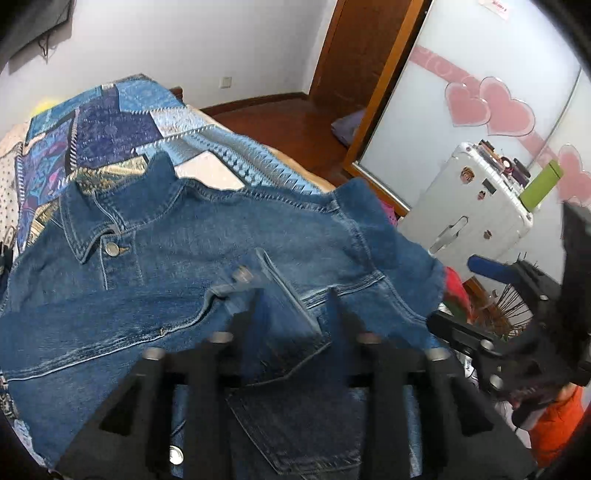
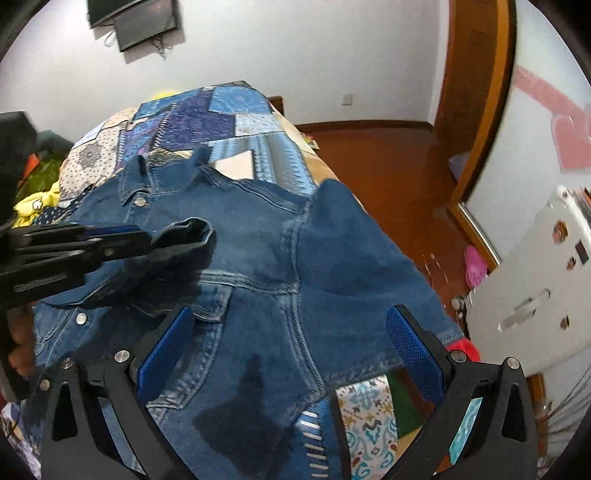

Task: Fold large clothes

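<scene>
The right tongs [image 2: 291,339] sit nearest in the right wrist view, their two blue pads [image 2: 410,347] spread wide apart with nothing pinched between them; they hang over the near right part of a blue denim jacket [image 2: 332,266], above the hem where the jacket ends on the patchwork bedspread [image 2: 369,417]. Whether the pads brush the cloth cannot be told

The left tongs [image 1: 291,306] stand partly apart in the left wrist view, their dark fingers over the chest pocket of the jacket [image 1: 166,258]. The picture is blurred there, and a flap of denim lies in the gap between the fingers, but the fingers do not look pressed on it. From the right wrist view the left tongs [image 2: 184,236] come in from the left, held by a hand [image 2: 22,343], with a folded lump of denim at their tips. In the left wrist view the right tongs [image 1: 454,295] reach in from the right edge, one blue pad showing

The jacket lies spread face up on the bed, collar and metal buttons toward the far end, one sleeve folded across the body on the right

Farther on, the bedspread [image 1: 122,122] runs to the far end of the bed. To the right are a red-brown wooden floor [image 2: 388,166], a white suitcase [image 1: 476,206] and a sliding door with pink hearts [image 1: 491,103]. A dark screen [image 2: 144,18] hangs on the far white wall
</scene>
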`<state>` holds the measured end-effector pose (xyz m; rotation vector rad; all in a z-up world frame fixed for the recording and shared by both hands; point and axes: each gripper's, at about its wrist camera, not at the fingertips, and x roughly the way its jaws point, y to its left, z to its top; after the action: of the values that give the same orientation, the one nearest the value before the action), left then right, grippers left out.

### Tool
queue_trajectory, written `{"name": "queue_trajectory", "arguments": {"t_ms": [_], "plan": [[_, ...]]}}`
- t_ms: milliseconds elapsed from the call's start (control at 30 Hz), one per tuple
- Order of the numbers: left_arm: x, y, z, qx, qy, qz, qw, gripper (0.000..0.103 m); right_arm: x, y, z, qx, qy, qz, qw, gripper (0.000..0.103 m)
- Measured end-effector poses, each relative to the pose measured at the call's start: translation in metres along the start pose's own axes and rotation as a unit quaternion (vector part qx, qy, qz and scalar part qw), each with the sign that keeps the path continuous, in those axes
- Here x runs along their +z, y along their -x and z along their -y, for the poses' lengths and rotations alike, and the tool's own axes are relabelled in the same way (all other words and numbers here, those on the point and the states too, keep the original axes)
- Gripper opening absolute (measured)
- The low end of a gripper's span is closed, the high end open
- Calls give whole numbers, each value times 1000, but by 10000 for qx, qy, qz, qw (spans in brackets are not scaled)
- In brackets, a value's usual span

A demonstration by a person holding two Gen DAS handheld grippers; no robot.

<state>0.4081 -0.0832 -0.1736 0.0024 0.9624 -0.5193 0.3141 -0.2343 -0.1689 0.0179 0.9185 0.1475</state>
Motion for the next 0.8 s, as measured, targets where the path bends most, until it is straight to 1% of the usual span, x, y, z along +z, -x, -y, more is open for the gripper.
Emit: {"name": "queue_trajectory", "arguments": {"t_ms": [33, 100, 133, 267, 300, 367, 433, 533, 633, 667, 700, 800], "plan": [[1, 6, 0, 26, 5, 89, 10000, 51, -1, 0, 5, -9, -62, -15, 10000, 103], [2, 17, -3, 144, 27, 256, 9996, 52, -2, 2, 14, -31, -189, -52, 9998, 103], [3, 20, -6, 243, 30, 274, 9993, 55, -3, 2, 18, -25, -235, -64, 9997, 103], [-3, 29, -23, 933, -75, 312, 9951, 57, -5, 6, 49, 71, -641, -138, 9978, 103], [-8, 31, -30, 1148, -81, 283, 9929, 57, -6, 7, 57, 94, -758, -158, 9970, 103], [-20, 33, -46, 1454, -23, 205, 9892, 58, -9, 6, 77, 139, -1037, -225, 9943, 103], [-32, 36, -62, 1592, 117, 124, 9871, 58, -13, 3, 90, 114, -1224, -289, 9920, 103], [-52, 40, -92, 1747, 522, -53, 9832, 58, -22, -4, 113, -18, -1523, -438, 9874, 103], [-69, 44, -119, 1964, 893, -167, 9763, 58, -29, -16, 132, -233, -1780, -602, 9819, 103], [-74, 45, -127, 2032, 993, -192, 9739, 58, -31, -24, 140, -262, -1893, -729, 9789, 103], [-80, 45, -135, 2110, 1098, -228, 9710, 58, -32, -28, 144, -240, -1967, -795, 9769, 103], [-90, 44, -151, 2220, 1308, -294, 9658, 58, -36, -44, 159, 35, -2377, -997, 9662, 103]]}}
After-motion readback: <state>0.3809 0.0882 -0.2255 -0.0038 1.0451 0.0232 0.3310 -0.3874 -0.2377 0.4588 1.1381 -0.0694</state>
